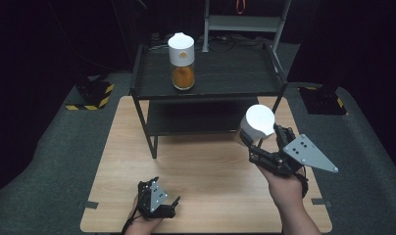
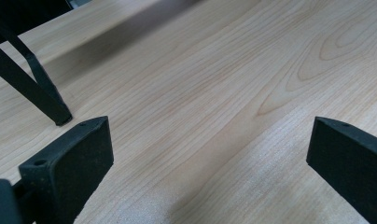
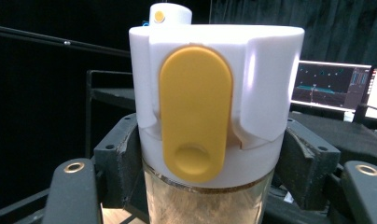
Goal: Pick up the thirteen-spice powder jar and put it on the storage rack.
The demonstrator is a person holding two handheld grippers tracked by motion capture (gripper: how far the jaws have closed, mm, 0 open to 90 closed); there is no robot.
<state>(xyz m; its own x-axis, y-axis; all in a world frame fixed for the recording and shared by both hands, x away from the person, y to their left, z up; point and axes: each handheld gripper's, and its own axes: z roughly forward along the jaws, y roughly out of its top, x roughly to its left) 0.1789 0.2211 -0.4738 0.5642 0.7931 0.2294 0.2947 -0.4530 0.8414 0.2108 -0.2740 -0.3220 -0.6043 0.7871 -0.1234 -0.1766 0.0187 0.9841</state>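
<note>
White-capped, the jar (image 1: 257,125) is sitting clenched in the right gripper (image 1: 264,142), raised over the table (image 1: 196,166) short of the shelf (image 1: 210,73); a second jar (image 1: 181,61) is standing beyond it, making two. The left gripper (image 1: 159,200) is resting idle. Its jaws are gaping over bare wood. Ahead of the right jaws, the yellow tab (image 3: 196,114) is facing back; keeping the jar upright seems wise.
</note>
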